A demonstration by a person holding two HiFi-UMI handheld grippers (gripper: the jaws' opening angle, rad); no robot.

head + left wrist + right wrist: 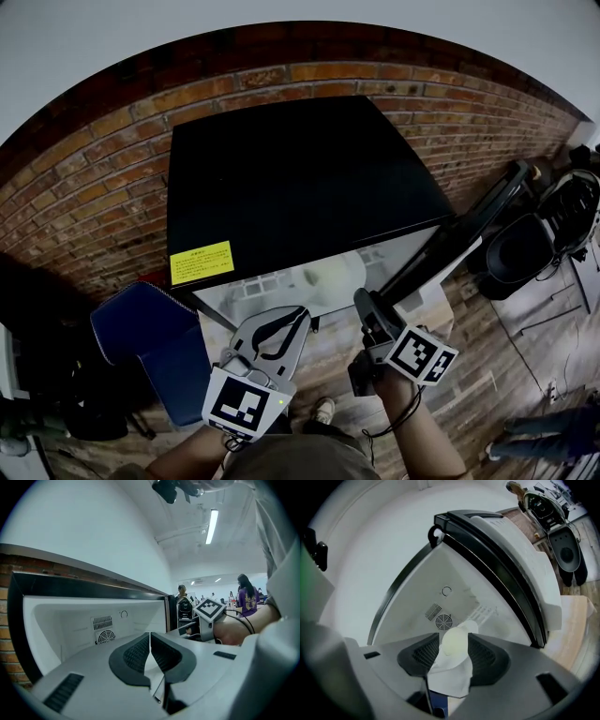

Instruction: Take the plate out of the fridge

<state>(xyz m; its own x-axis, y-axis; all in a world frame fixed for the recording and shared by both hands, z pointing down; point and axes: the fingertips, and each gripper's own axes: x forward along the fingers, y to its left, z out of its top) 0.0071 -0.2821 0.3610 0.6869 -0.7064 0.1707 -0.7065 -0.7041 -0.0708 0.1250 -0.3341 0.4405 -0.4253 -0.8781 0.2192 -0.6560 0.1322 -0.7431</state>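
The black mini fridge [300, 178] stands open, its door [459, 239] swung out to the right. A pale round plate [330, 272] lies inside on the white interior floor. In the right gripper view the plate [453, 645] shows between the spread jaws, beyond the pads, which do not touch it. My right gripper [362, 302] is open at the fridge's front edge, and its jaws [453, 638] point into the cavity toward the rear fan. My left gripper [296, 319] hovers in front of the opening on the left, and its jaws [150, 637] are shut and empty.
A brick wall [103, 187] runs behind and to the left of the fridge. A blue seat [150, 342] sits low on the left and a black chair [525, 248] to the right of the door. Below is wooden floor [487, 375].
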